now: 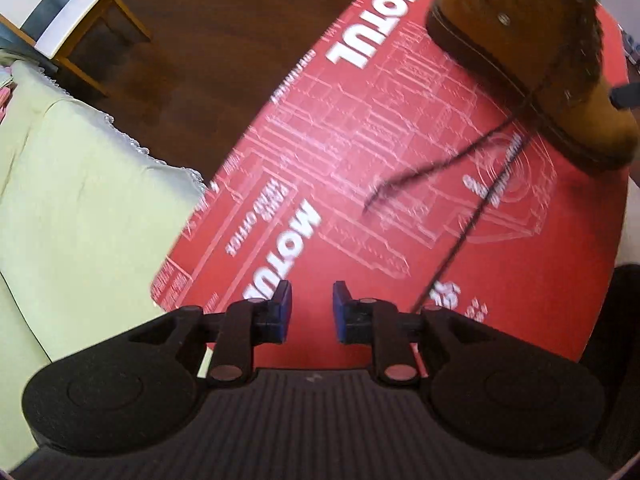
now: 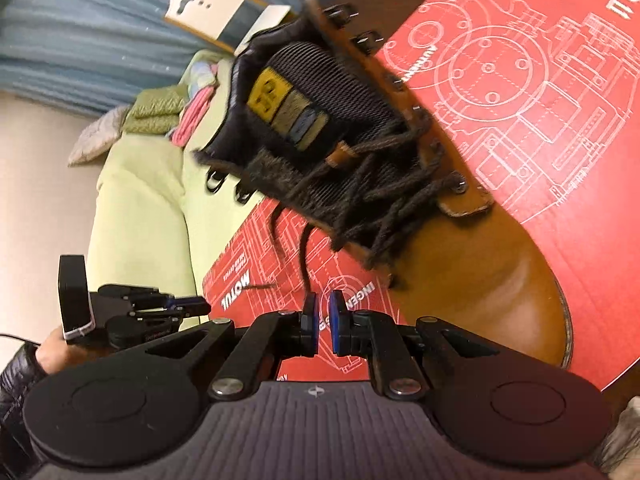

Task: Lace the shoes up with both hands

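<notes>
A tan leather boot stands on a red printed cardboard box. Two dark laces trail from it over the box: one runs straight down behind my left gripper's right finger, the other lies curved and loose. My left gripper points down at the box, open, with nothing between its blue pads. In the right wrist view the boot shows its tongue and crossed laces. A lace drops to the left pad tip of my right gripper. A narrow gap shows between its pads. The left gripper hangs at the left.
The box rests over a dark wooden floor. A pale green covered sofa borders the box on the left, with folded cloths on it. A wooden chair stands further off. A person's hand holds the left gripper.
</notes>
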`<state>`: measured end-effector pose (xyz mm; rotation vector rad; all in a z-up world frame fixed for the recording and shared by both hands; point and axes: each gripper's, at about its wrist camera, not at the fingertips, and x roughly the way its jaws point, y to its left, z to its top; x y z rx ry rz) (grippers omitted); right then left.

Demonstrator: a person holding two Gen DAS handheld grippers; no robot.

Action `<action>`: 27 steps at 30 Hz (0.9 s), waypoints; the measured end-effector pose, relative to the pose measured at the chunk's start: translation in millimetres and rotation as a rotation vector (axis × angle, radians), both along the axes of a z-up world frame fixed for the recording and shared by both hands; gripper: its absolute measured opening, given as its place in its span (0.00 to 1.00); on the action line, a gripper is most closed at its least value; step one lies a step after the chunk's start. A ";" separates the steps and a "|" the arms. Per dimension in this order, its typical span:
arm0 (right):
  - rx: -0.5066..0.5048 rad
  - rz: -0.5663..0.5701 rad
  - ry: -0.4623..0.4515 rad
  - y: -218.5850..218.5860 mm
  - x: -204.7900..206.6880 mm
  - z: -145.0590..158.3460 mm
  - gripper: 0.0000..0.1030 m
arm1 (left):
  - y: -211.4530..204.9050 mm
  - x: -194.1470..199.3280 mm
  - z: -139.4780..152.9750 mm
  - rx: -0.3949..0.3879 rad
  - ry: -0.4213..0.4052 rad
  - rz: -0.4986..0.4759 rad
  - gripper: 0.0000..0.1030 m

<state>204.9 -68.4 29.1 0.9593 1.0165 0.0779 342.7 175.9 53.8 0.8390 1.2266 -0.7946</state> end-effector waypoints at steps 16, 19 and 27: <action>-0.358 0.746 -0.238 148.2 62.7 28.3 0.15 | 85.4 -55.1 -15.9 -0.093 0.073 0.288 0.17; -0.427 0.930 -0.318 196.8 78.4 19.1 0.15 | 103.6 -62.3 -9.7 -0.143 0.072 0.369 0.17; -0.583 1.295 -0.414 294.4 96.3 -33.3 0.15 | 136.6 -84.5 -1.9 -0.228 0.054 0.529 0.17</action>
